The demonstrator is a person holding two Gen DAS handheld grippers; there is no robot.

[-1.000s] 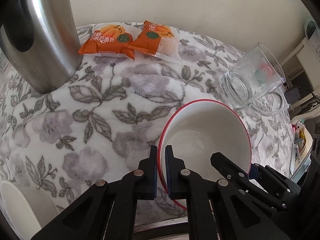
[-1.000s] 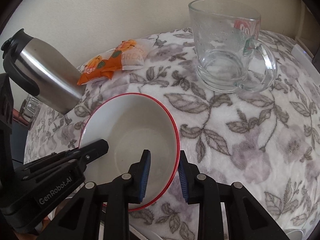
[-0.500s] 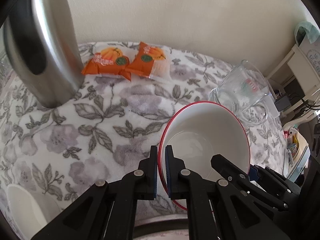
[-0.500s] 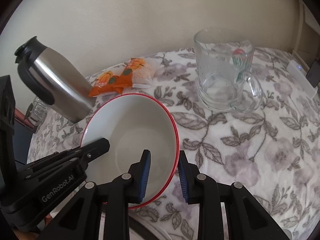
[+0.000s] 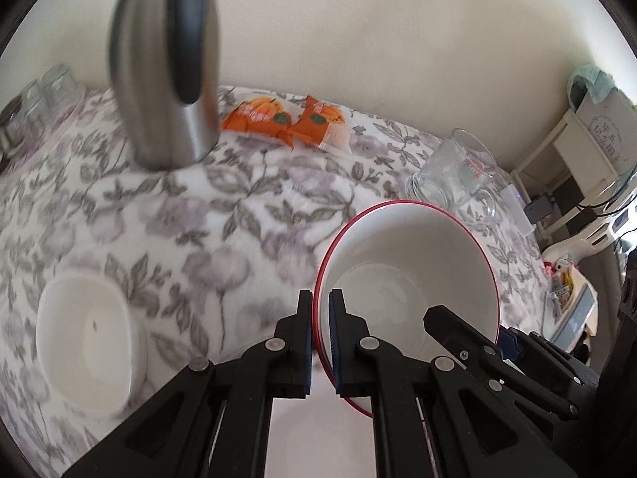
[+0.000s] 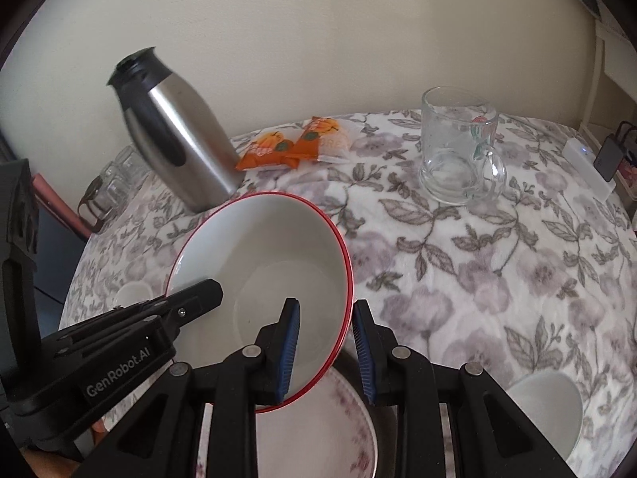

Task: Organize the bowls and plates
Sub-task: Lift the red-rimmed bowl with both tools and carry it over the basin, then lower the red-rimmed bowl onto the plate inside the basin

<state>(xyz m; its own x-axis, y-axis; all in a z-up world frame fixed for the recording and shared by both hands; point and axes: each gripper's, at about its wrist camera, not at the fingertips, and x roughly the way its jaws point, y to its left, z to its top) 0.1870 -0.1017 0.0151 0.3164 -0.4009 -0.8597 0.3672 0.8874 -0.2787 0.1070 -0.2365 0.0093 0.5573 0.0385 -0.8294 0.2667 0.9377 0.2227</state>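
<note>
Your left gripper [image 5: 317, 318] is clamped on the near rim of the red-rimmed bowl [image 5: 406, 271]; your right gripper [image 6: 326, 342] grips the opposite rim, one finger inside, one outside; the bowl hangs tilted above the floral plate [image 6: 318, 430], clear of the cloth; beyond the bowl stands the steel flask [image 6: 175, 147]; right of it, the glass mug [image 6: 458, 151].

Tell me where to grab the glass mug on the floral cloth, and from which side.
Take the glass mug by its rim wall opposite the handle, one finger inside, coming from above. It stands upright and empty with its mouth open, and the looped handle looks too curved for flat pads.
</note>
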